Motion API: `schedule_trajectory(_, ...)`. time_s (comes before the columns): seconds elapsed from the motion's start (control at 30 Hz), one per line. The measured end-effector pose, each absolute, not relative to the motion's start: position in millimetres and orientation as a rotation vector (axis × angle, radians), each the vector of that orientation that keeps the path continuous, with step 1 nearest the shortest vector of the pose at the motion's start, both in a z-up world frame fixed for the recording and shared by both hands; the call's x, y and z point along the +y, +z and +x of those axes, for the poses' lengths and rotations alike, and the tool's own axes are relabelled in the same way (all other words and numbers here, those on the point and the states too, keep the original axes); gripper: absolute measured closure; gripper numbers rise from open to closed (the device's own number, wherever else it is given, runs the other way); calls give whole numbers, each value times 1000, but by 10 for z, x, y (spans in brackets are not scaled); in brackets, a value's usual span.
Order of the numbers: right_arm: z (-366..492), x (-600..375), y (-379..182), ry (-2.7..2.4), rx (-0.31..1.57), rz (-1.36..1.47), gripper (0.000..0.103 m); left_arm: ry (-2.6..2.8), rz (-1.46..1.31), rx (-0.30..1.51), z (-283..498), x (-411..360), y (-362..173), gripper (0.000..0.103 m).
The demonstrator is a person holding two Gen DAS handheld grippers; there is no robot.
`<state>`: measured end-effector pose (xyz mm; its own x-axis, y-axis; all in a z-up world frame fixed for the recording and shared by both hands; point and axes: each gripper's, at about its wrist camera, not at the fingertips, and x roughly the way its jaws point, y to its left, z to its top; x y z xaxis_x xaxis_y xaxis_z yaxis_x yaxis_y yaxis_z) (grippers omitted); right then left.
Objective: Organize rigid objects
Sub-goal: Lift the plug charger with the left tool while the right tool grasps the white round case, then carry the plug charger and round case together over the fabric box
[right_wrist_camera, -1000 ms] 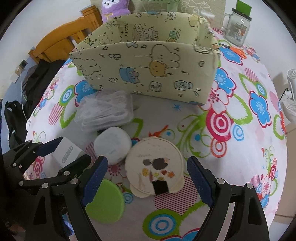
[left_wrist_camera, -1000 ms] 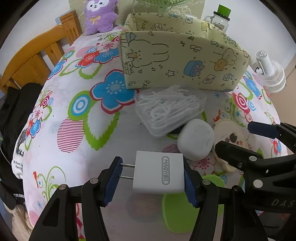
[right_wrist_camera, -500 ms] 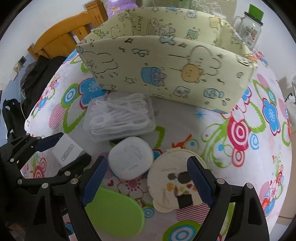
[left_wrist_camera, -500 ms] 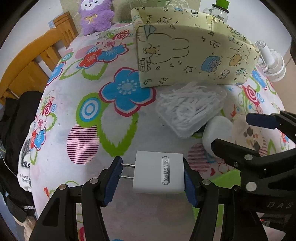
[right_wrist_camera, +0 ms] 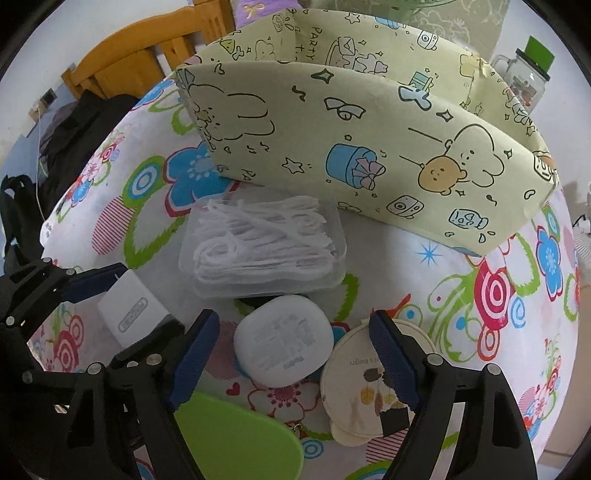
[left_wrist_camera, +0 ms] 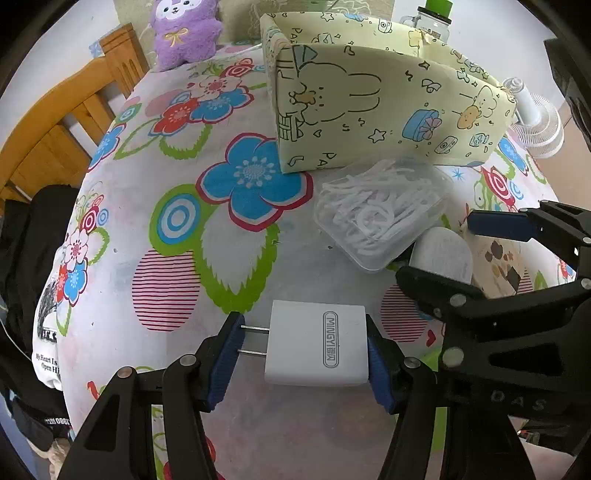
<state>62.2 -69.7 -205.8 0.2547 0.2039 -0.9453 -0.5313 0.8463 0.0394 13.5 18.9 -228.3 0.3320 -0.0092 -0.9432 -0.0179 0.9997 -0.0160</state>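
Note:
My left gripper is shut on a white plug charger, held above the flowered tablecloth; the charger also shows in the right wrist view. My right gripper is open, its jaws either side of a white rounded case without touching it. A clear box of white floss picks lies just beyond the case. A yellow-green cartoon-print fabric bin stands open behind the box, and also shows in the left wrist view.
A round cream pouch and a green flat lid lie near my right gripper. A glass jar with green lid, a purple plush, a white fan and a wooden chair border the table.
Both grippers moved left and forward toward the bin. The left kept the charger. The right jaws went from around the cream pouch to around the white case.

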Motion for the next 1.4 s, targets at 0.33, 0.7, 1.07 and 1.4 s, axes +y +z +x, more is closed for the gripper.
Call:
schedule_trajectory(0.33,620,-539,-2097,549,1233,-310,44,15,-4,1236,164,198,-2285,39)
schedule_trajectory(0.7,591,-516,-2158,554,1239,-302,45,41,-7,1240,85,149,-2272,40)
schedule_trajectory(1.07,575,-779,-2117,520,1255,-263,45,46,-30,1235,80,84,-2258,40)
schedule_trajectory(1.4,580,-974,-1958,514,1240,-231,45,60,-41,1223,109,40,-2144,40)
